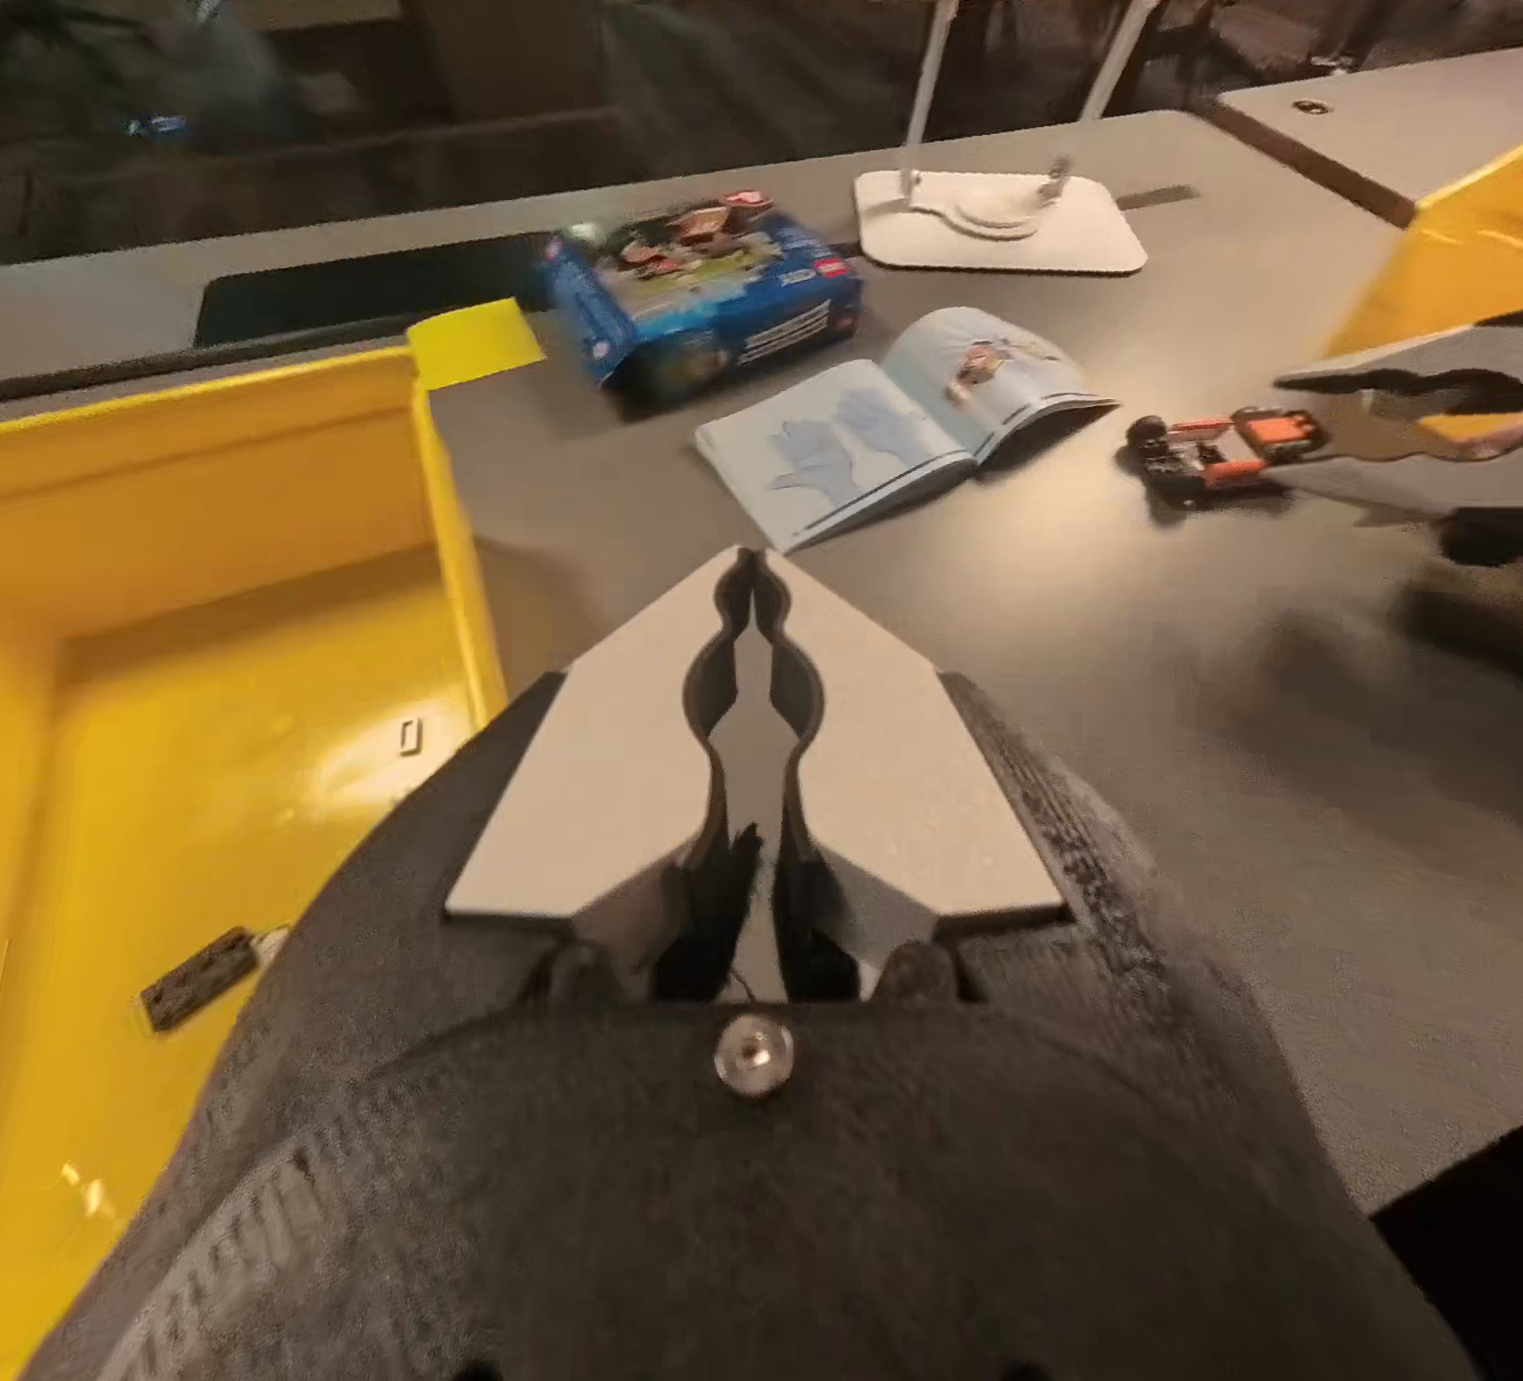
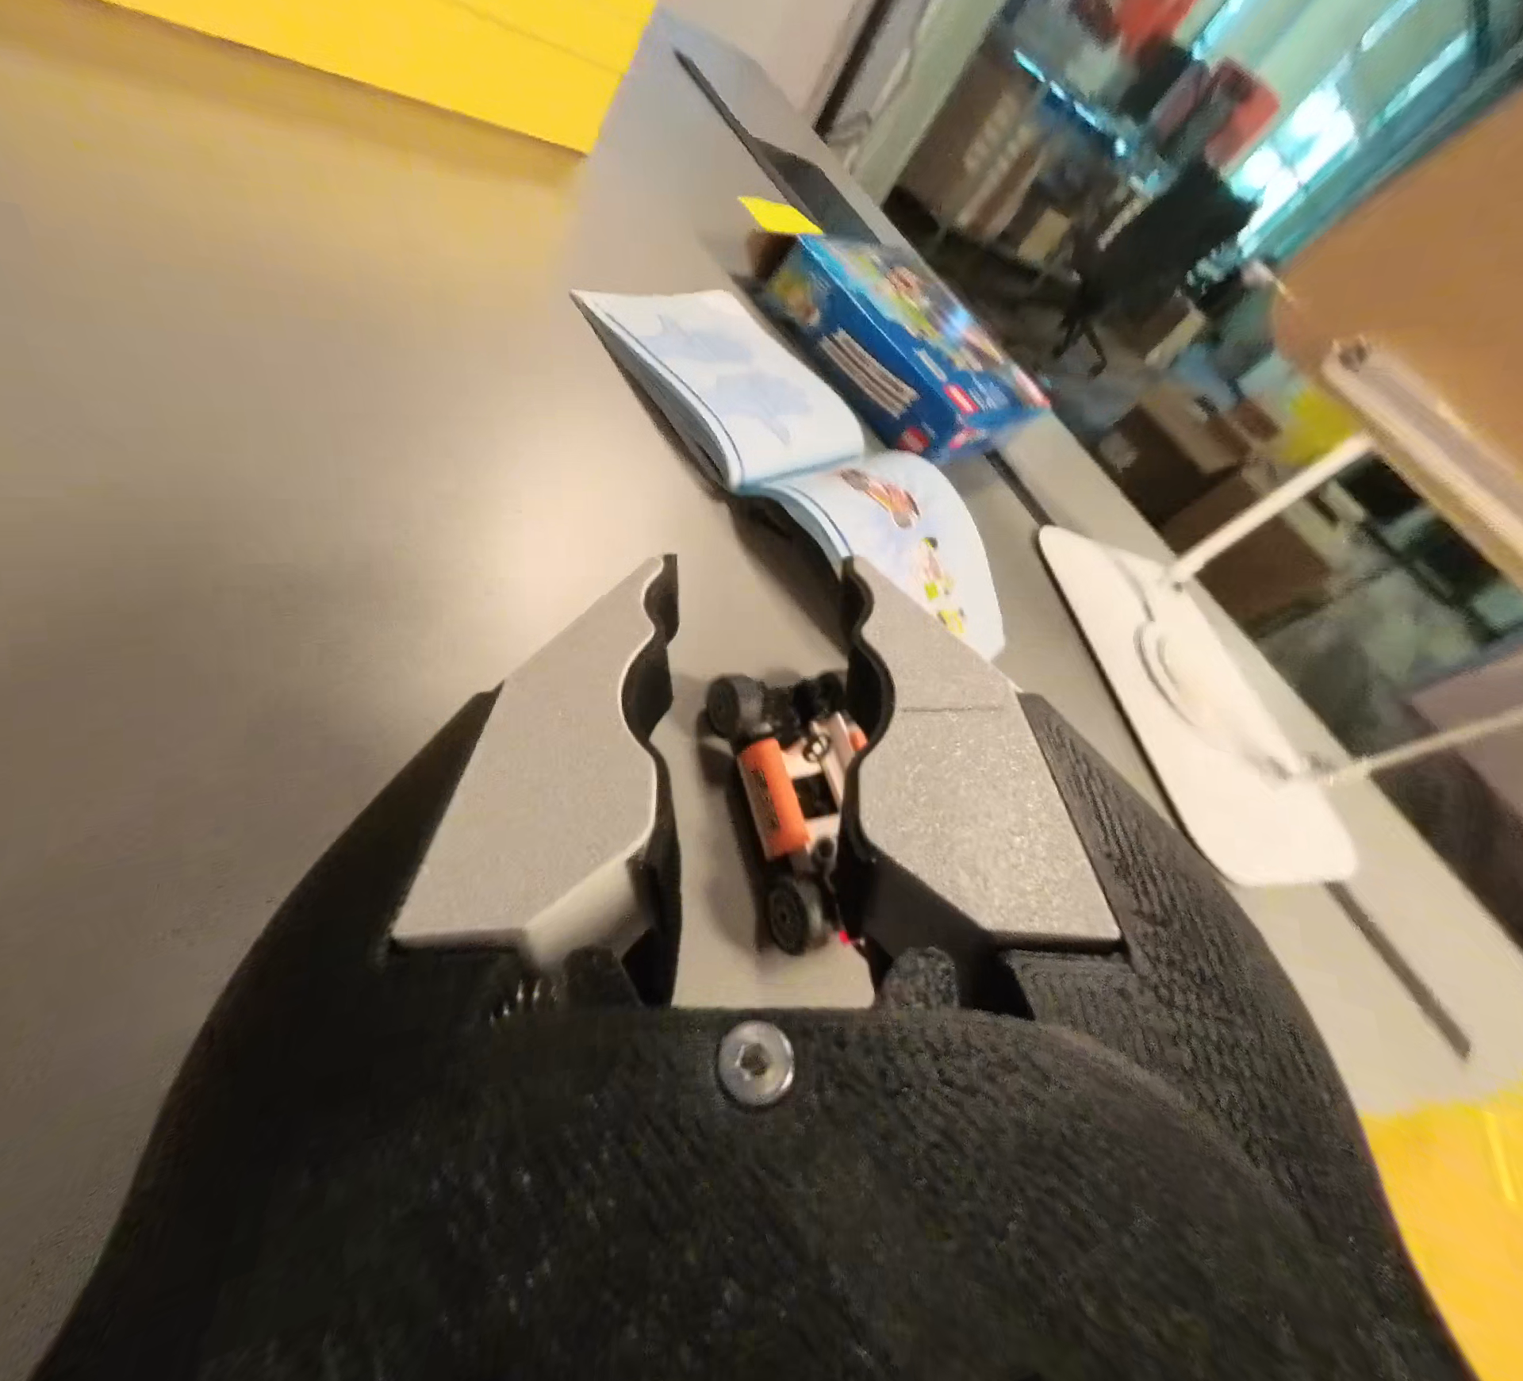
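Landmark: open booklet [image 1: 898, 427] on the grey table [image 1: 1071, 723].
Near side of booklet: bare tabletop, open passage.
Left of booklet: yellow bin [image 1: 247, 600], its wall blocks.
Behind booklet: blue box [image 1: 700, 303] just beside; white stand base [image 1: 997, 229] farther right.
Right of booklet: toy car [image 1: 1211, 447] between the spread fingers of the right gripper [image 1: 1401, 427].

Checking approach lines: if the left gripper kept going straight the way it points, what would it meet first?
Probably the open booklet: the left gripper, jaws shut, points at its near corner. Height above the table is unclear, so it might pass over.
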The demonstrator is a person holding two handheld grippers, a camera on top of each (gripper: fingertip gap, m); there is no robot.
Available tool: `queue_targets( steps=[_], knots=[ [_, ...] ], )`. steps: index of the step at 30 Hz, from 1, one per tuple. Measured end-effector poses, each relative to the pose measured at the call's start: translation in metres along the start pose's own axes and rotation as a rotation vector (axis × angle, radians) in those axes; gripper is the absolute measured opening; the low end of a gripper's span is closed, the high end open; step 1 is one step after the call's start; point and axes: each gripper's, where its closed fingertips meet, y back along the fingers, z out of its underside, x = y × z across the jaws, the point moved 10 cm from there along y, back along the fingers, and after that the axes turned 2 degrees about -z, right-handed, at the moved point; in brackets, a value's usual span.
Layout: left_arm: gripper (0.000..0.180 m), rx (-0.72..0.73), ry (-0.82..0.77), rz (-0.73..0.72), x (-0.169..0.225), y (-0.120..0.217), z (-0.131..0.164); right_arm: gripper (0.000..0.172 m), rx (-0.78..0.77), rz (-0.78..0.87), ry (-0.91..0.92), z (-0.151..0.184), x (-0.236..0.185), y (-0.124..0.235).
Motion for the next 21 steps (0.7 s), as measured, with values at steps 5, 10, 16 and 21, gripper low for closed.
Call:
queue_targets(
  steps=[5, 10, 16, 21],
  knots=[
    [0.0, 0.017, 0.042, 0.294, 0.035, -0.021, 0.005, 0.036, -0.098, 0.01, -0.135, 0.015, 0.011, -0.003],
    [0.01, -0.149, -0.132, 0.523, 0.112, -0.098, 0.027, 0.035, -0.18, -0.103, -0.158, 0.023, 0.0, -0.014],
    [0.021, -0.276, -0.34, 0.447, 0.156, -0.183, 0.043, 0.033, -0.206, -0.138, -0.131, 0.025, -0.007, -0.019],
    [0.026, -0.318, -0.336, 0.367, 0.157, -0.212, 0.038, 0.033, -0.204, -0.143, -0.145, 0.025, -0.006, -0.018]
  ],
)
